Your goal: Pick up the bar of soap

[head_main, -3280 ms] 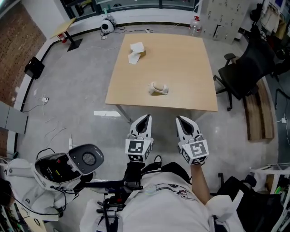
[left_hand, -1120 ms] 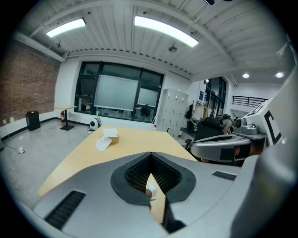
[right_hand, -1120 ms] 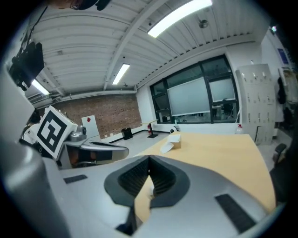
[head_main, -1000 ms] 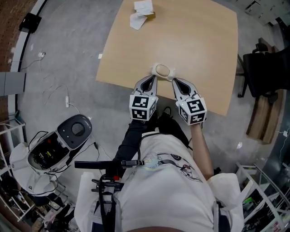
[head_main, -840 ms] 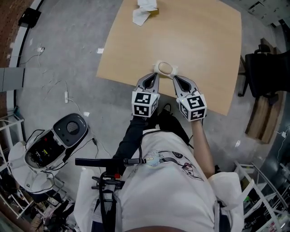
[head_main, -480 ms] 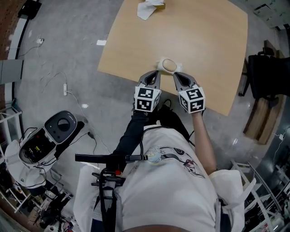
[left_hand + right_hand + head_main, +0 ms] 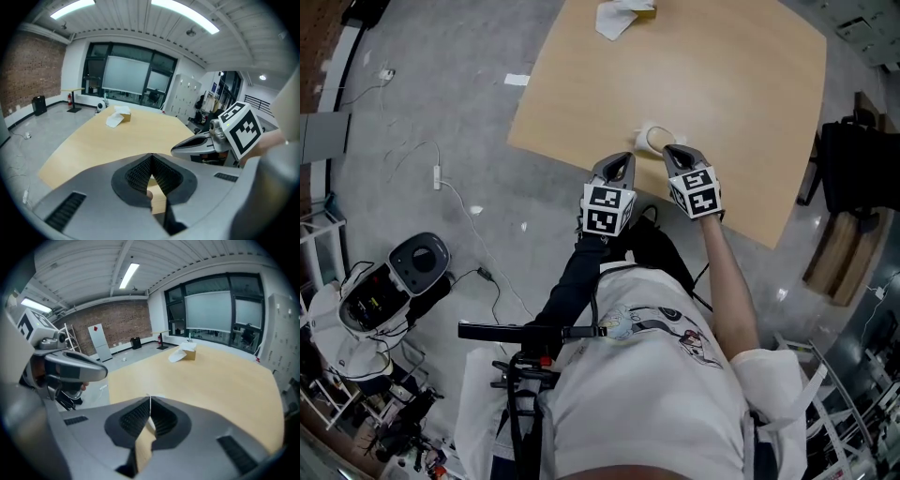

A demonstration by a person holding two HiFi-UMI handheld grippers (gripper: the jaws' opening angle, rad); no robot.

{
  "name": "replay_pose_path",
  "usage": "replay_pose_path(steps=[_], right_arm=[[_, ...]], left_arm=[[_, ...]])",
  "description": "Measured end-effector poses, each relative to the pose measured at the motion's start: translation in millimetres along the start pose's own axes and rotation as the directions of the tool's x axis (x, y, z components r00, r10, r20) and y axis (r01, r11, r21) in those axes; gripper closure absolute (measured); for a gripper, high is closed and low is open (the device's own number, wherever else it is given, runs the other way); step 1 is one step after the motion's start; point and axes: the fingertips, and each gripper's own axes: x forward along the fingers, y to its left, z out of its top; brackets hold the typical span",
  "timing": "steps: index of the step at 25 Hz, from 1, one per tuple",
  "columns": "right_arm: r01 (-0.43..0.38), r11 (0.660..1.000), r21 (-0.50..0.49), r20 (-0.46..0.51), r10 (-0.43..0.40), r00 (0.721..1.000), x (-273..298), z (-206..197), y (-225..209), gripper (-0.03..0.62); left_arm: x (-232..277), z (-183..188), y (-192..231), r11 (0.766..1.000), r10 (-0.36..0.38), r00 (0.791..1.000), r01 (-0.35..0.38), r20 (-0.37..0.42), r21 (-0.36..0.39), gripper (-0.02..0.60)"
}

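Both grippers have come in from over the floor since a few seconds back and now sit at the near edge of the light wooden table point(image 7: 581, 84).

Head view: the pale oval bar of soap point(image 7: 654, 138) lies on the table close to that edge. The right gripper point(image 7: 672, 150) has its tip just beside the soap, jaws pressed together and nothing in them. The left gripper point(image 7: 622, 160) is over the table edge, a bit short of the soap, jaws together too and empty. At the far end, a crumpled white paper point(image 7: 614, 19) leans on a small brown box point(image 7: 641, 8), well apart from the soap. A black office chair point(image 7: 862, 169) stands off the table's right side. A white round device point(image 7: 403, 277) and loose cables point(image 7: 441, 178) are on the floor to the left.

Left gripper view: its own closed jaws block the tabletop right ahead, so I can't make out the soap. The right gripper pokes in from the right.

Right gripper view: jaws meet at the tip, with just a pale sliver peeking past it. The left gripper hangs at the left, in front of a red brick wall point(image 7: 117, 322).
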Motion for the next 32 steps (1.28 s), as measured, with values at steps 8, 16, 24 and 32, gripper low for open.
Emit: replay_pose_path(steps=[8,16,24,32], right_arm=[[-0.072,0.990,-0.122,-0.138,0.055,0.989,33.6,-18.6,-8.5,0.589],[-0.113,0.973,-0.200,-0.226,0.067,0.972,65.7,-28.1,-13.6,0.518],[-0.193,0.929,-0.316,-0.350,0.075,0.934,74.4,-46.4,-16.1,0.368],[-0.251,0.881,-0.402,-0.429,0.061,0.901,85.7,-63.7,-25.4,0.335]], left_arm=[[-2.5,-12.0,8.2,1.000,0.009,1.000,-0.010,-0.023,-0.022,0.577],[6.5,-23.9,26.7,0.999,0.012,0.999,-0.014,-0.053,-0.034,0.577],[4.6,-29.1,30.1,0.999,0.019,0.997,-0.022,-0.071,-0.045,0.577],[6.2,-30.1,36.8,0.997,0.036,0.996,-0.041,-0.076,-0.063,0.577]])
